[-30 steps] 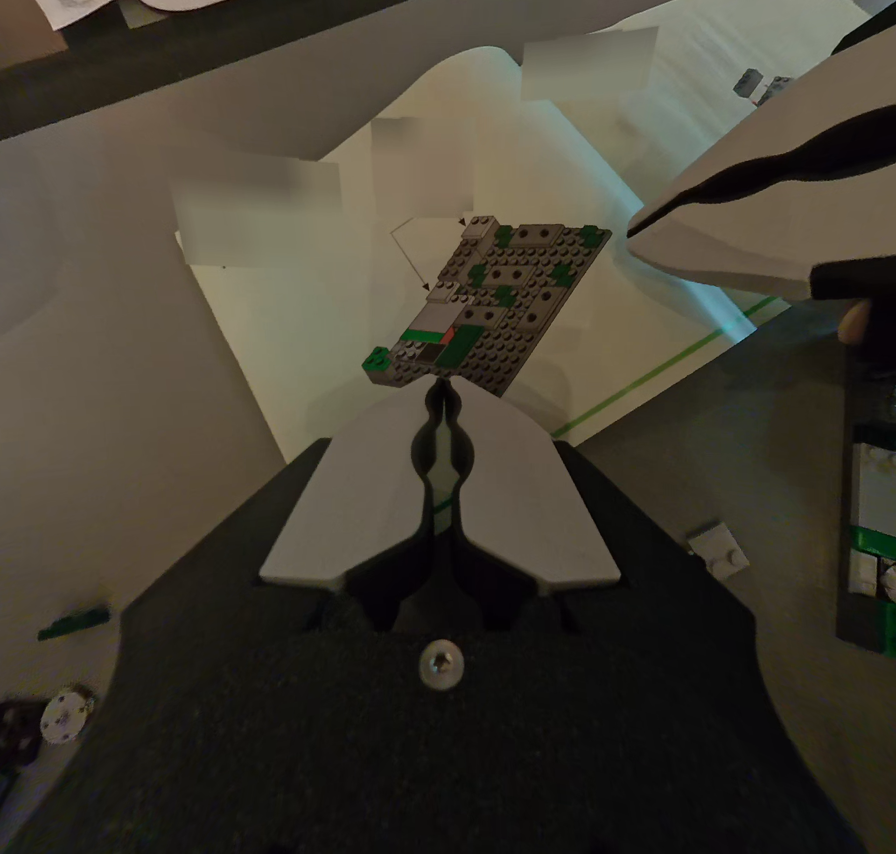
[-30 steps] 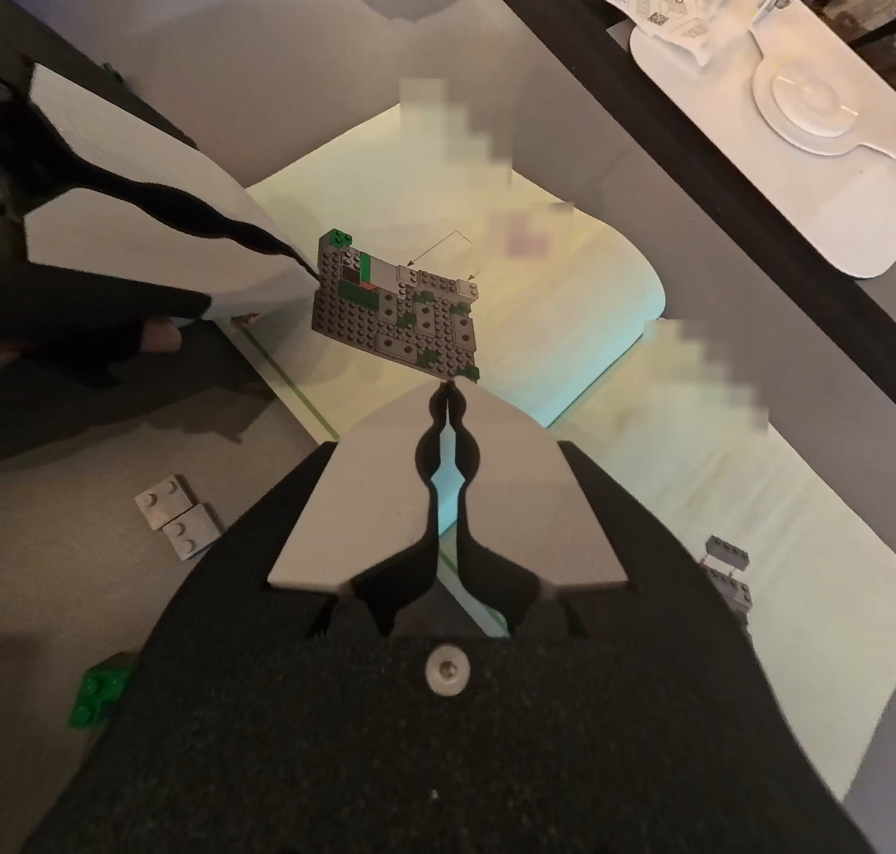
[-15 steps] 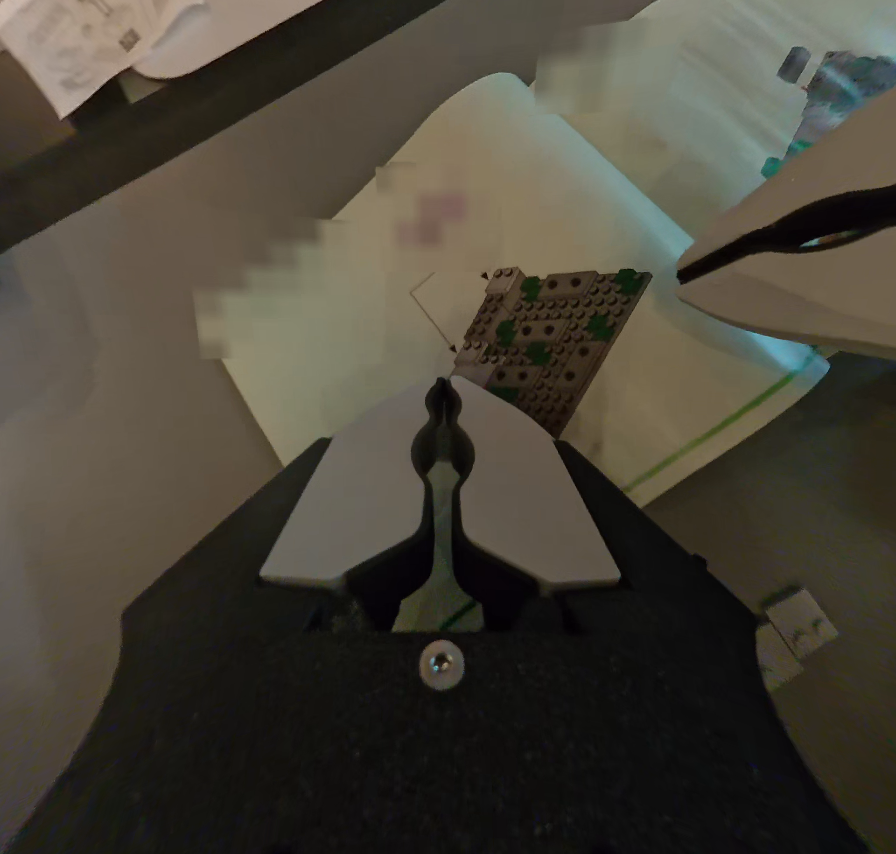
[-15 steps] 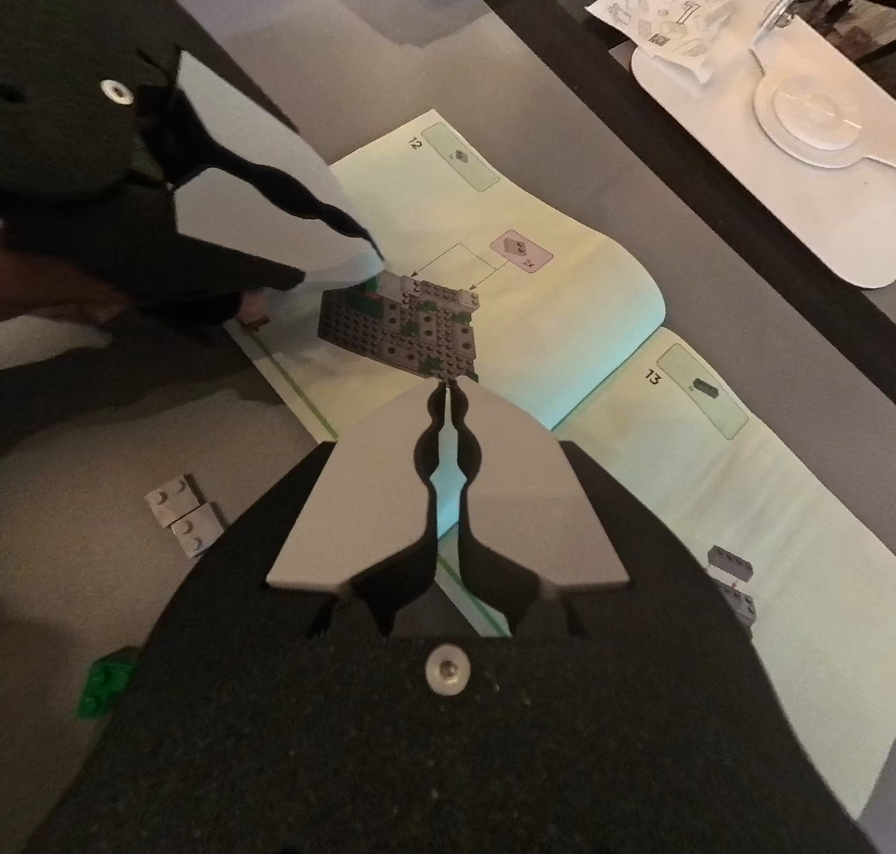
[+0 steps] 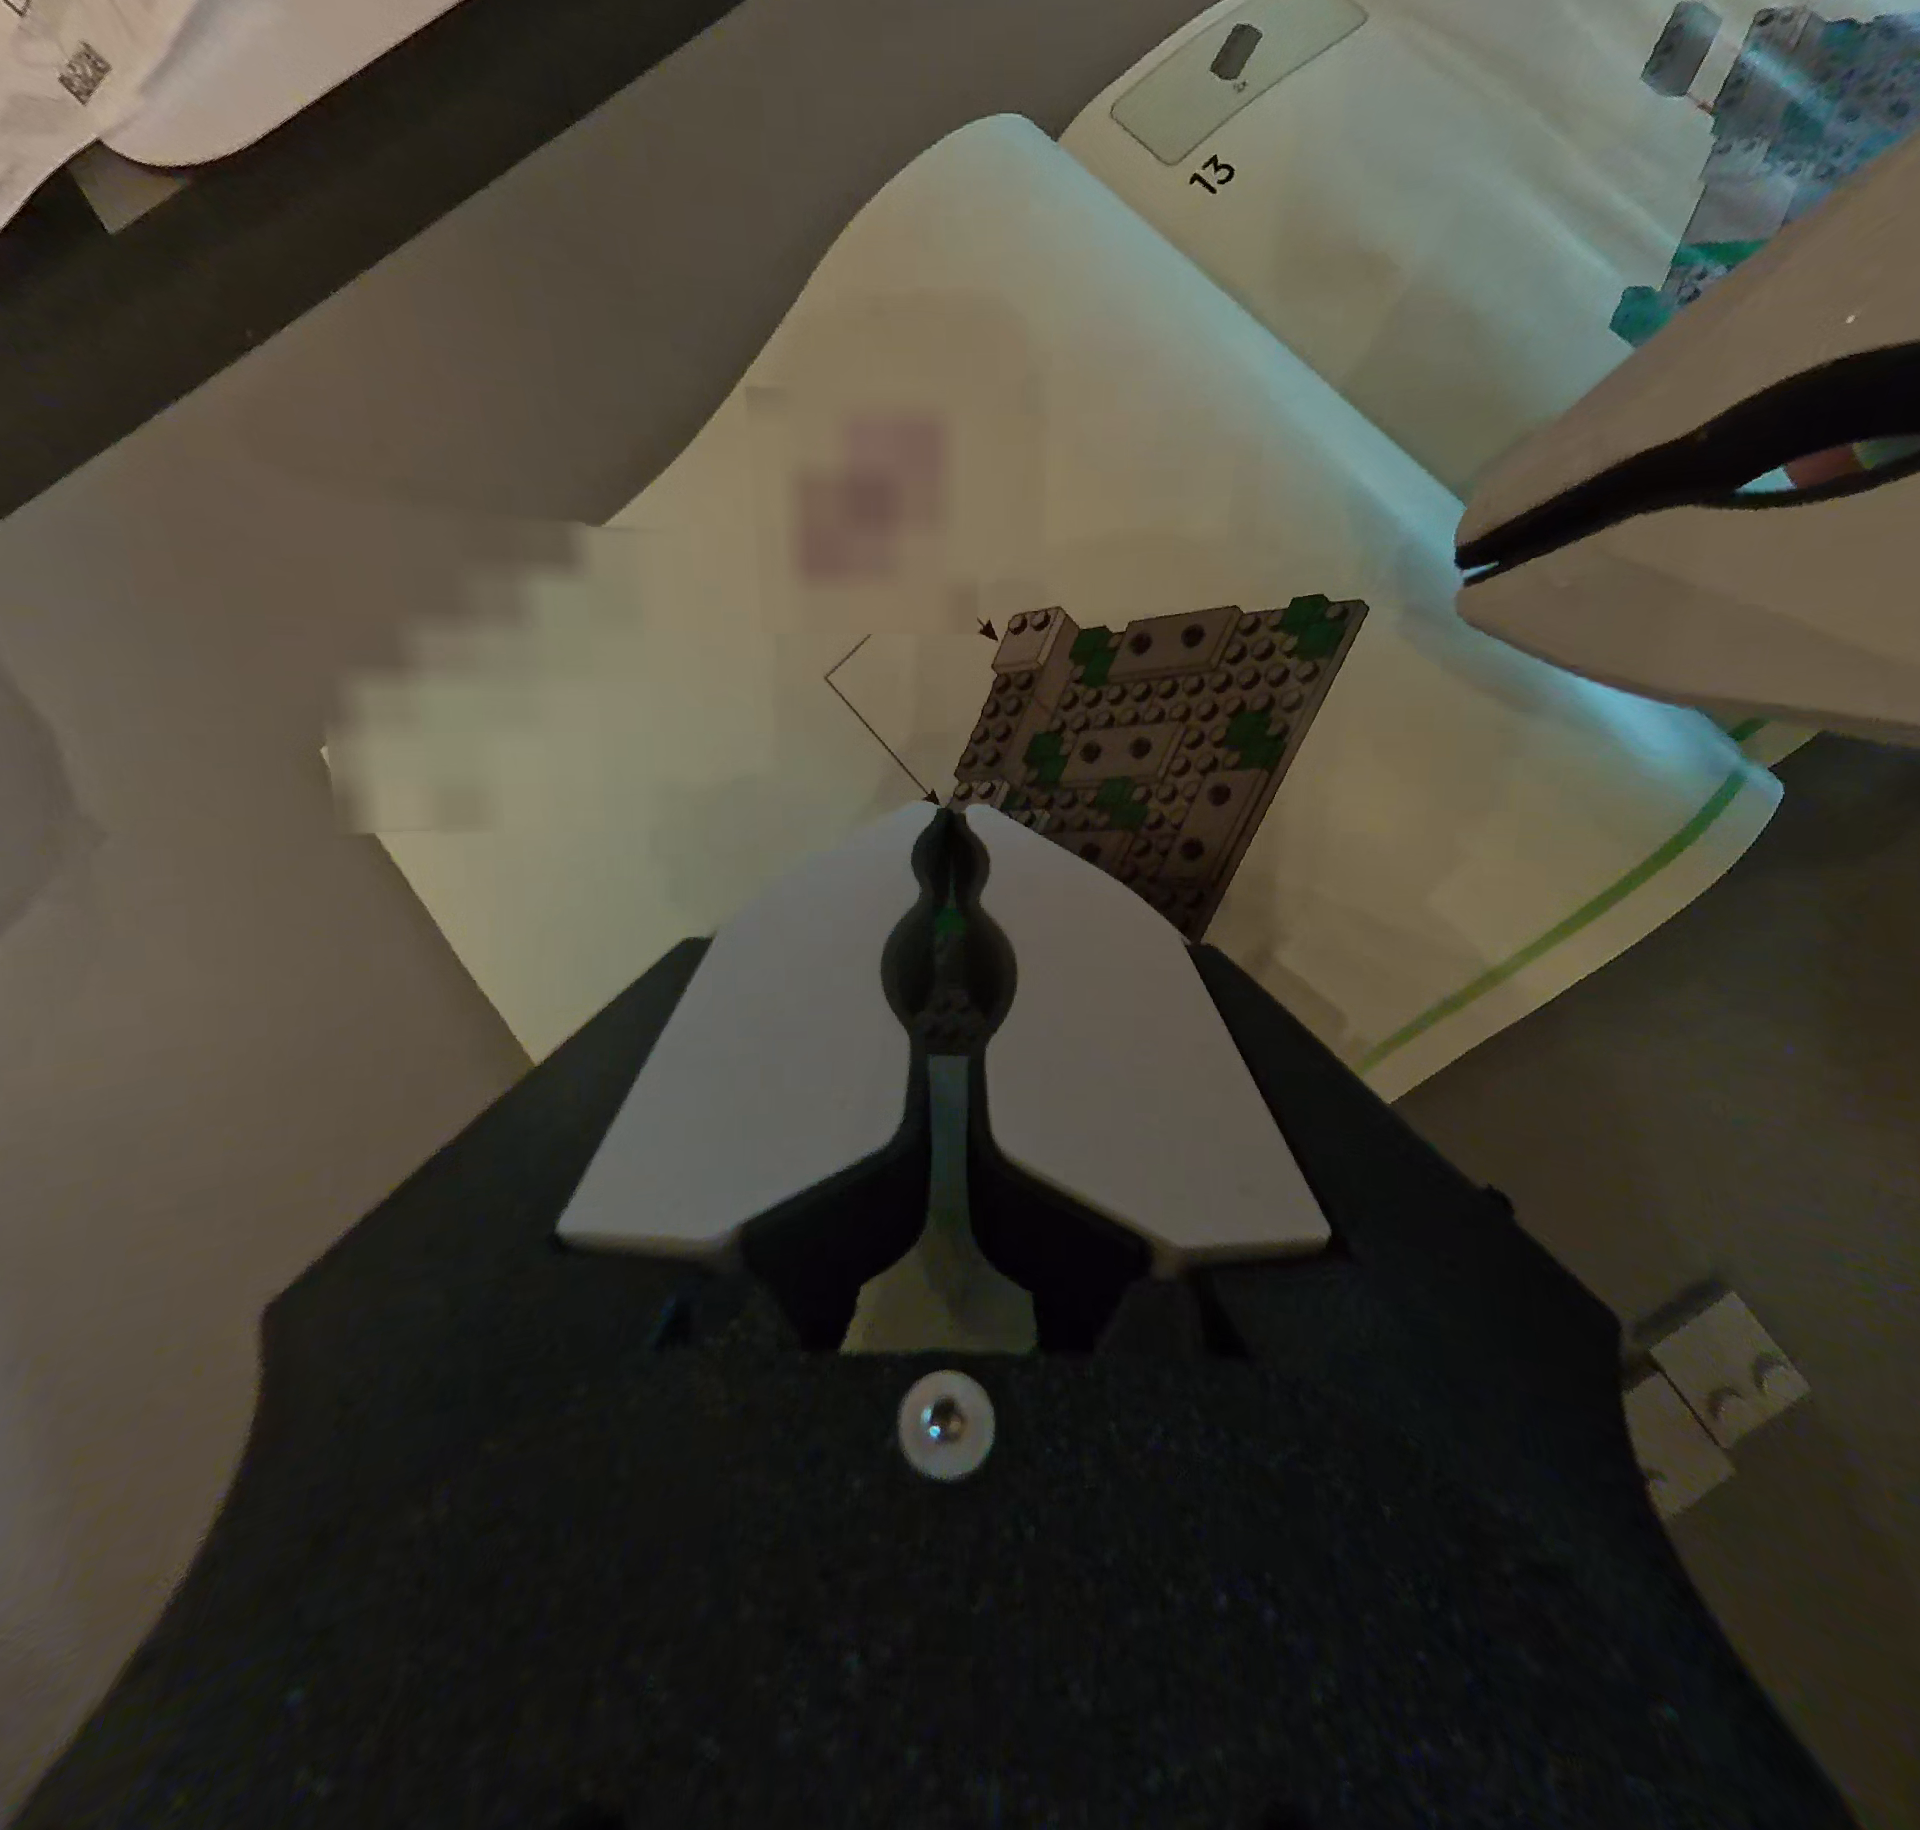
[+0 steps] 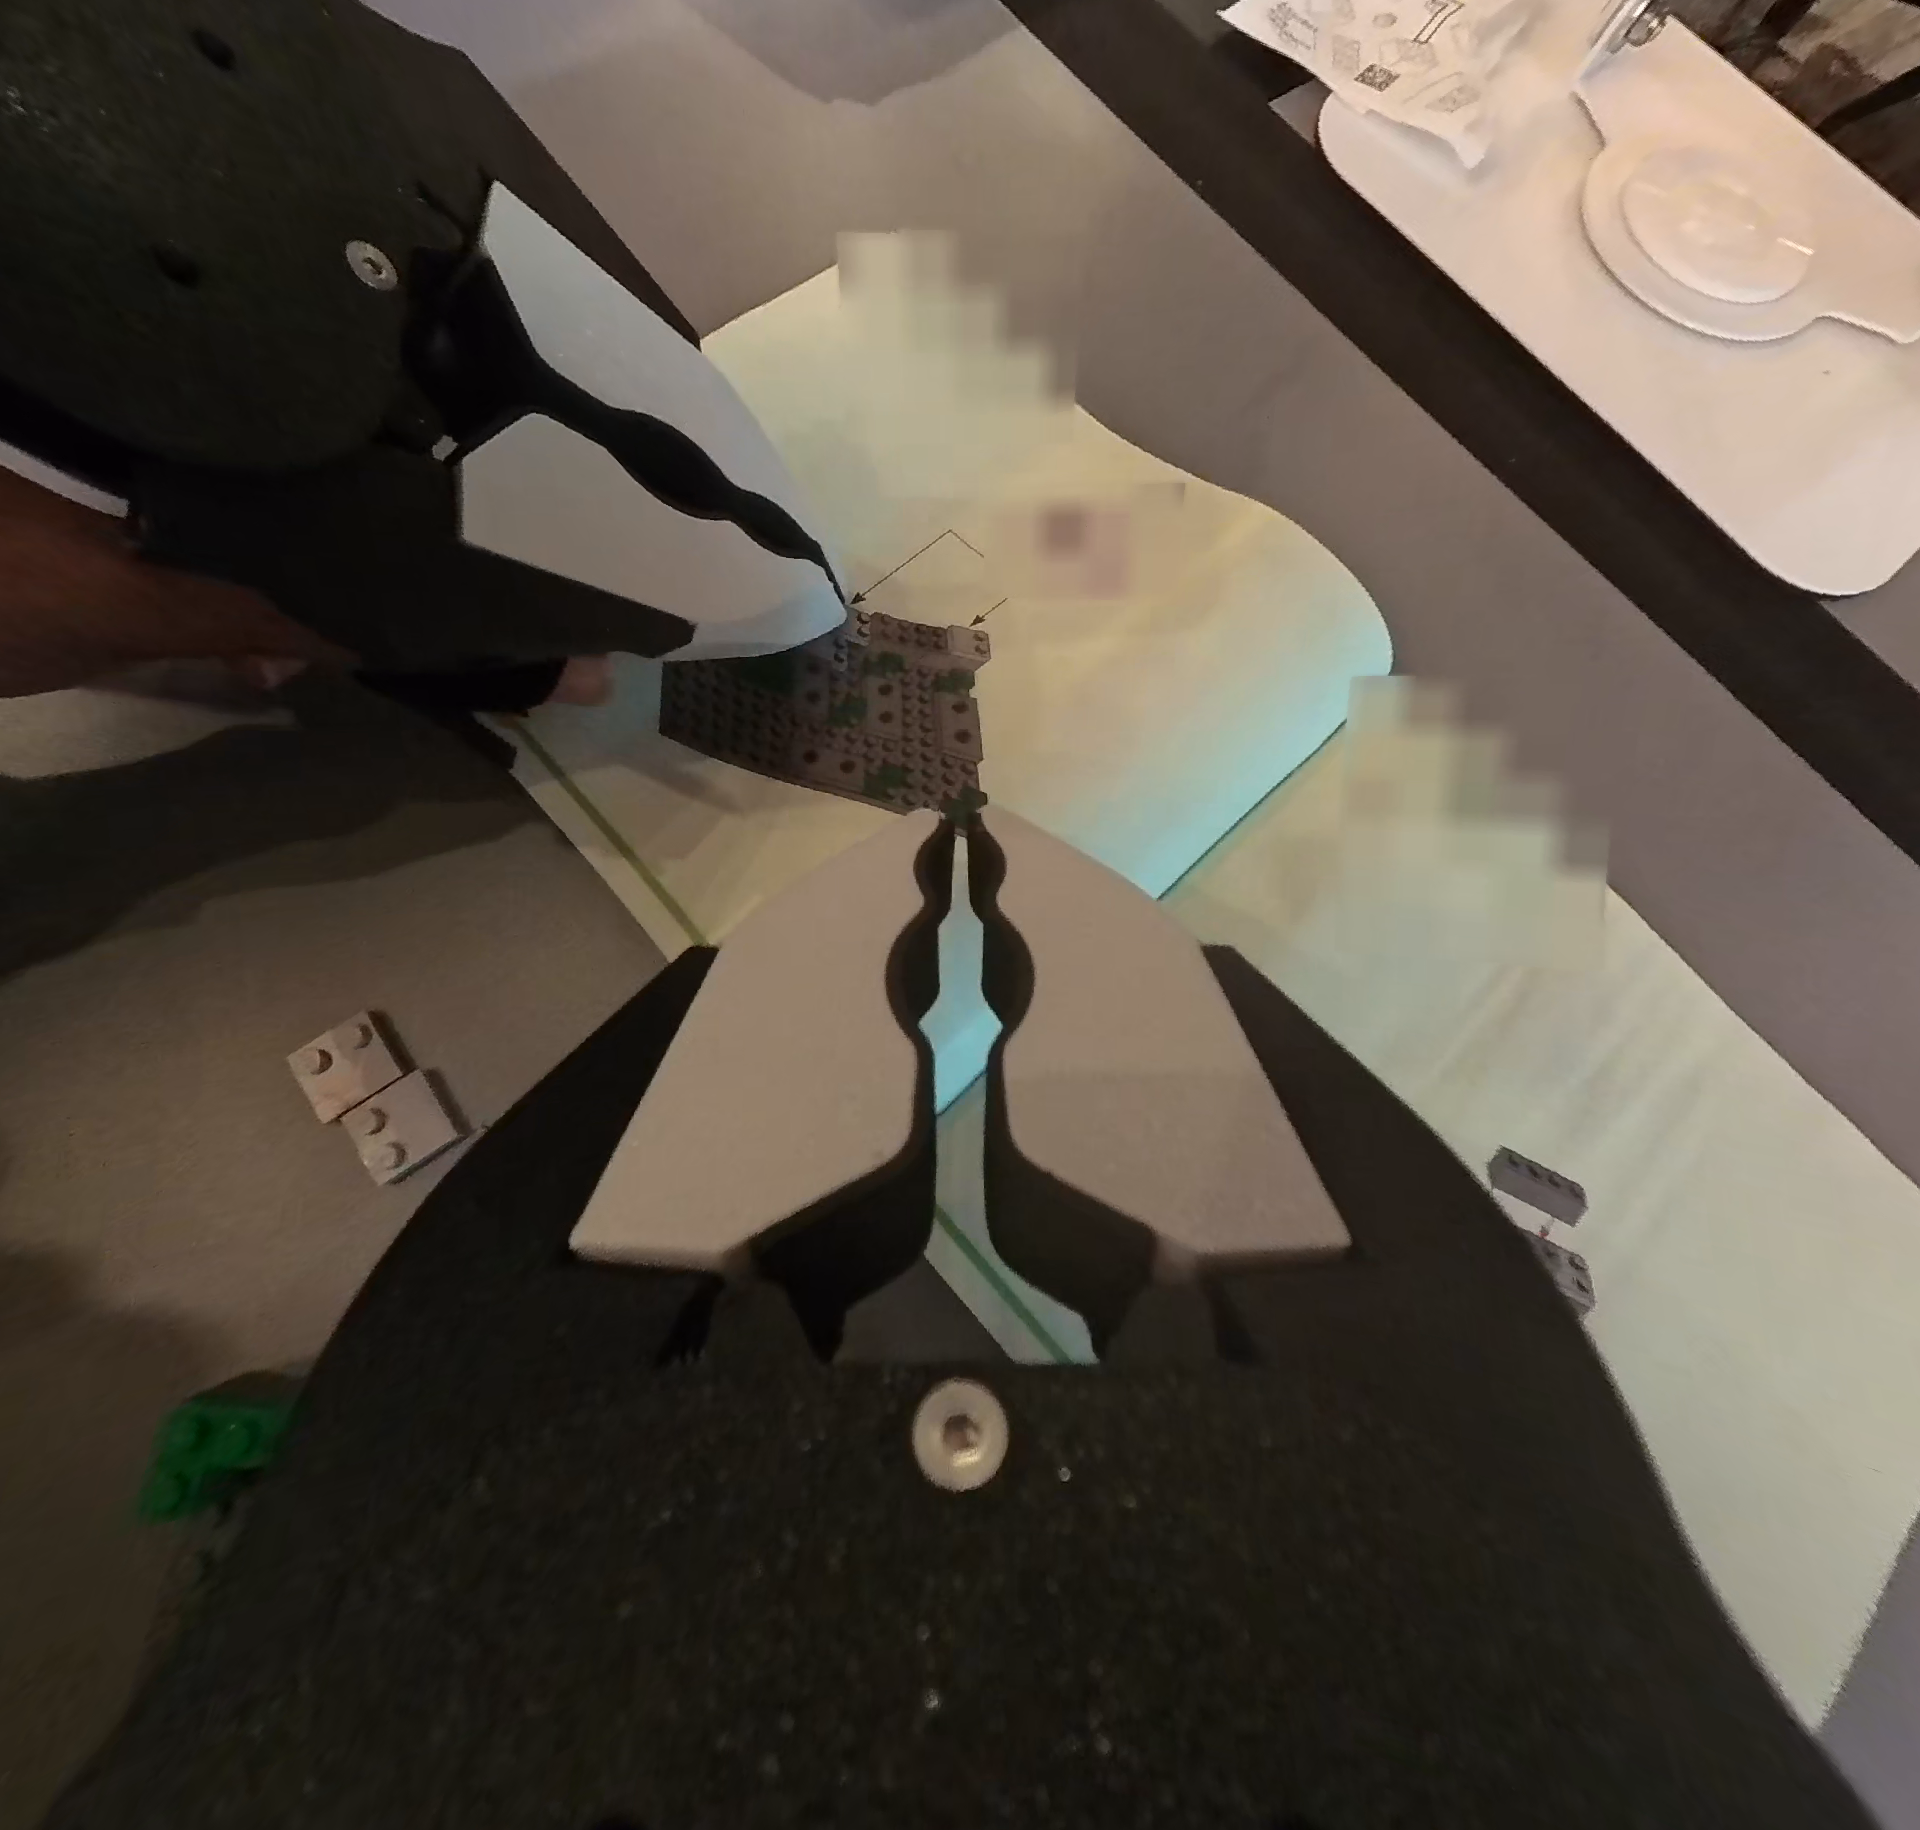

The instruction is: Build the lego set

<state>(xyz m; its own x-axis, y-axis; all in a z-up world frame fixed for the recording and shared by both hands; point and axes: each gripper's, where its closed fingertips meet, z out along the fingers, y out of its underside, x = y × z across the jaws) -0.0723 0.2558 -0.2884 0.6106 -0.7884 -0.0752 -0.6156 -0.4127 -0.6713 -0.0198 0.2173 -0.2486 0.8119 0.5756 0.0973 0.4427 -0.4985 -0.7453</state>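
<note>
Grey studded plate (image 5: 1164, 741), dotted with green bits, lies on the open instruction booklet (image 5: 1039, 430), and that plate is where the build stands right now. I've got my left gripper (image 5: 948, 816) down at its near corner, tips pressed almost together; through the gap between the fingers I can see dark studs and a speck of green, so I judge it's pinching the plate's edge, though the contact itself is hidden from my own camera. From the right wrist view the left gripper (image 6: 831, 596) sits right at the plate's (image 6: 831, 731) far-left corner, touching it.

My right gripper (image 6: 961, 824) has its tips at the opposite corner, narrowly parted, with a small dark-and-green piece at the very tips. Whether it's gripping the corner or only touching it, I can't tell.

How far along? Early, I'd say. One flat base with a few light grey bricks and green pieces on top, nothing tall yet. Loose parts are waiting on the table (image 6: 156, 1209): two light grey bricks (image 6: 369, 1094) side by side near my right gripper, and a green piece (image 6: 208, 1458) closer in.

Dark grey shapes by the booklet's (image 6: 1558, 1105) edge could be bricks or print. I can't say which. Plenty left to stack.
</note>
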